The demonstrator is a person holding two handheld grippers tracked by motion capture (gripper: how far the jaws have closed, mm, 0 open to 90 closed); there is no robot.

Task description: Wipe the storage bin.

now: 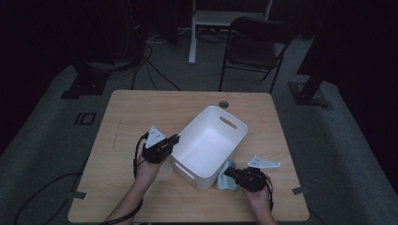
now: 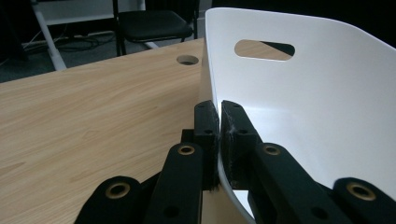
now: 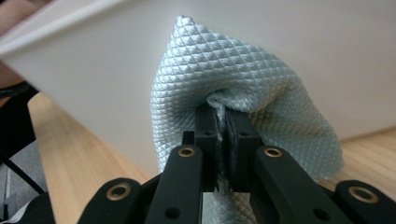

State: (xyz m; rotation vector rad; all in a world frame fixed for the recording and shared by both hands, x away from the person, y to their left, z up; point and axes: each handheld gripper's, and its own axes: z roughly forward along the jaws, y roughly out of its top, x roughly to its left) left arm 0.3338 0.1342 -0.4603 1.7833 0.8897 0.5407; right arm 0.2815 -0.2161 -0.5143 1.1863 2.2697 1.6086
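The cloth (image 3: 243, 88) you worked with was pale blue with a quilted diamond weave, bunched into a peak. Your right claw (image 3: 221, 122) was clenched on a fold of it, pressing it against the outer wall of the white bin (image 1: 211, 140) near the worktop (image 1: 126, 117) front. Your left claw (image 2: 219, 122) was pinched on the bin's rim, one jaw inside, one outside. The cloth's lower edge was cut off behind the jaws.
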